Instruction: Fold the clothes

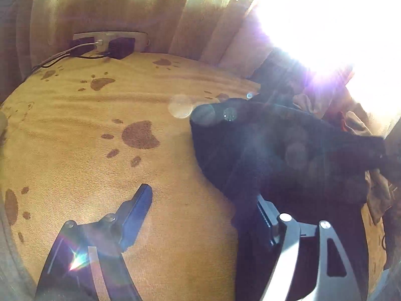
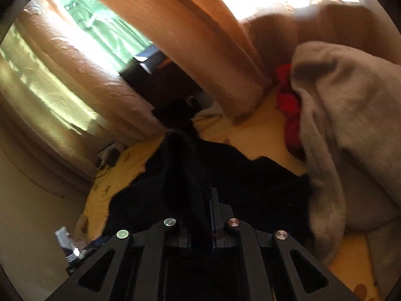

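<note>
A black garment (image 1: 288,155) lies crumpled on the right side of a yellow bed cover with brown paw prints (image 1: 75,150). My left gripper (image 1: 203,205) hovers low over the cover, open wide. Its left finger (image 1: 140,205) is over bare cover, and its right finger (image 1: 265,215) is at the garment's near edge, with nothing pinched. In the right wrist view my right gripper (image 2: 209,200) is shut on a bunched fold of the same black garment (image 2: 250,180). The fold rises as a taut ridge from between its fingers.
A power strip with dark plugs and cables (image 1: 110,44) sits at the cover's far edge, against curtains (image 1: 75,5). Orange and tan clothes (image 1: 356,123) are heaped behind the garment. A grey fleece (image 2: 351,125) with a red cloth (image 2: 288,100) lies to the right. Window glare washes out the upper right.
</note>
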Motion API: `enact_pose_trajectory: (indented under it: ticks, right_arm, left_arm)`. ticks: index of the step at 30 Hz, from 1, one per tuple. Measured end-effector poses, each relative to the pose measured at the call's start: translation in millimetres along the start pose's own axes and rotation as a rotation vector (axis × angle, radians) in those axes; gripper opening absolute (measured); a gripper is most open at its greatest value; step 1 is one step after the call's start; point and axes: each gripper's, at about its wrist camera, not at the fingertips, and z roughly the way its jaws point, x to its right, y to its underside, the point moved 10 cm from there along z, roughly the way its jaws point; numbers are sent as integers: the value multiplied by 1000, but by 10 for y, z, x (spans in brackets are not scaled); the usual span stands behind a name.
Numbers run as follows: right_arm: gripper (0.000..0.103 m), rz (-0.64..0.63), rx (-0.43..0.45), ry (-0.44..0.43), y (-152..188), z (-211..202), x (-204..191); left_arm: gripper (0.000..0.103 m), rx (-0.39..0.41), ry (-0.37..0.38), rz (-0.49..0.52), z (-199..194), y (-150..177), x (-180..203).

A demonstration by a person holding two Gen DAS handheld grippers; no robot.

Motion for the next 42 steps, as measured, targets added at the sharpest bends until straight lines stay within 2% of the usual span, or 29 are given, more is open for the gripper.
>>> enact_pose_trajectory:
  ticks: [2,4,6,7,8,9,10,11,12,15,18,20,22,23,24,26,29,32,33,37,40,41,42]
  right_arm:
    - [11,-15,-24,122,93,110,343]
    - [11,-59,30,245,50,52,568]
    - [16,-101,87,334,-28,-74,674]
    - [19,-123,109,333,-40,-122,642]
    - [29,-145,131,333,-52,-171,609]
    - [47,-167,153,332,-64,-220,575]
    - [58,-205,171,318,-52,-252,489]
    - [75,-243,189,303,-38,-285,403]
    - [78,-281,207,289,-24,-318,315]
    - [78,-371,185,237,88,-266,117]
    - [77,-265,112,142,168,-105,157]
    - [77,-218,81,149,193,-1,288]
    - [70,-217,66,169,193,79,359]
    - [58,-215,61,175,188,117,387]
    - [40,-224,61,176,178,132,387]
    - [23,-243,64,180,160,137,386]
    - [19,-246,76,150,162,30,368]
    - [18,-214,101,93,216,-150,348]
    - [18,-224,107,103,223,-179,341]
    - [19,-285,29,214,343,21,469]
    - [26,-326,63,256,320,-16,438]
    - [36,-347,97,286,288,-65,400]
    - [56,-369,130,315,255,-116,361]
  left_arm:
    - [79,4,-15,-8,-18,1,-68]
    - [79,6,-24,-14,-33,4,-119]
    - [79,7,-31,-18,-42,8,-161]
    - [79,8,-42,-16,-37,6,-208]
    - [80,9,-48,-21,-33,-17,-223]
    - [80,11,-54,-26,-30,-37,-237]
    - [80,12,-57,-29,-37,-39,-240]
    - [80,12,-61,-31,-43,-42,-244]
    - [80,13,-64,-33,-49,-43,-246]
    - [80,14,-71,-32,-52,-35,-249]
    - [80,18,-65,-40,-50,-38,-262]
    - [80,18,-71,-36,-49,-31,-250]
    - [80,16,-75,-31,-47,-26,-231]
    - [81,16,-74,-31,-45,-27,-229]
    - [81,15,-74,-31,-43,-28,-226]
    - [81,15,-70,-35,-45,-27,-222]
    - [81,12,-55,-44,-53,-27,-230]
    - [81,11,-53,-48,-42,-37,-233]
    - [81,12,-56,-49,-34,-40,-232]
    - [82,9,-61,-40,-47,-25,-243]
    - [83,-11,-54,-39,-80,9,-239]
    - [83,-17,-44,-52,-110,19,-240]
    - [83,-14,-31,-73,-162,22,-242]
